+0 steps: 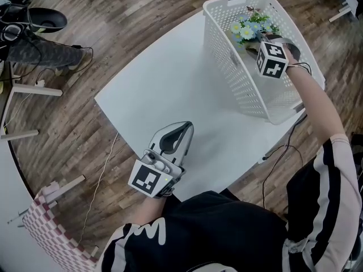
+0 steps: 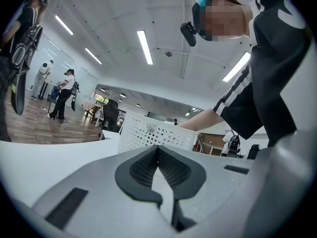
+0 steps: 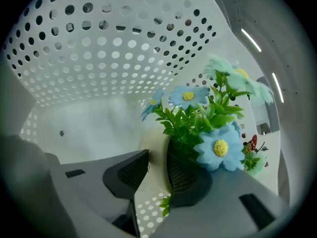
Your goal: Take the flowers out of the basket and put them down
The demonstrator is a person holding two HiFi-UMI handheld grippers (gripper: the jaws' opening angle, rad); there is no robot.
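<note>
Right gripper (image 3: 157, 156) dips into the basket (image 1: 227, 55), jaws wide and pressed on the pot (image 3: 156, 142), ready to lift the flowers (image 3: 198, 115) out.

Floor (image 1: 113, 16): brown wood planks.
Counter (image 1: 170, 89): big, white and smooth.
Cloth (image 1: 51, 231): pink and white squares, low on the left.
Ceiling (image 2: 168, 14): pale, with long bright lights (image 2: 144, 46).
People (image 2: 63, 95): standing far off on the wood floor.
</note>
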